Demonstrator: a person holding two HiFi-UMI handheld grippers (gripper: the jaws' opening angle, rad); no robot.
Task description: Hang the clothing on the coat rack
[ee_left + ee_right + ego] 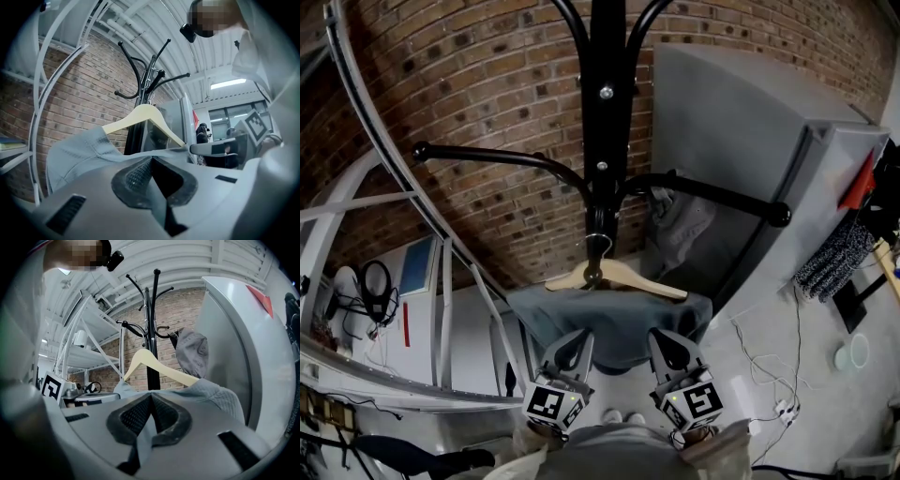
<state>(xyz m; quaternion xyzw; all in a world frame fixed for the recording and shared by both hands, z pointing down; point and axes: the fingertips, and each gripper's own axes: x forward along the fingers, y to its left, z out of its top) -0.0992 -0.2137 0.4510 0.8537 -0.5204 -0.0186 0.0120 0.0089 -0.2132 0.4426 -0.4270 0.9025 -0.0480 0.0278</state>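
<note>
A pale wooden hanger (623,277) carries a grey-blue garment (609,323), and its metal hook (598,246) is right at the pole of the black coat rack (602,112), below the curved arms. I cannot tell whether the hook rests on anything. My left gripper (572,340) is shut on the garment's lower left part, and my right gripper (667,340) is shut on its lower right part. In the left gripper view the cloth (79,152) runs into the closed left gripper (151,159) under the hanger (140,117). In the right gripper view the fabric (211,392) is pinched in the right gripper (151,397).
Another grey cloth (680,225) hangs from the rack's right arm (722,197). A tall grey cabinet (759,159) stands close on the right. White metal shelving (394,309) with cables fills the left, and a brick wall (487,94) lies behind. Wires trail on the floor (769,375).
</note>
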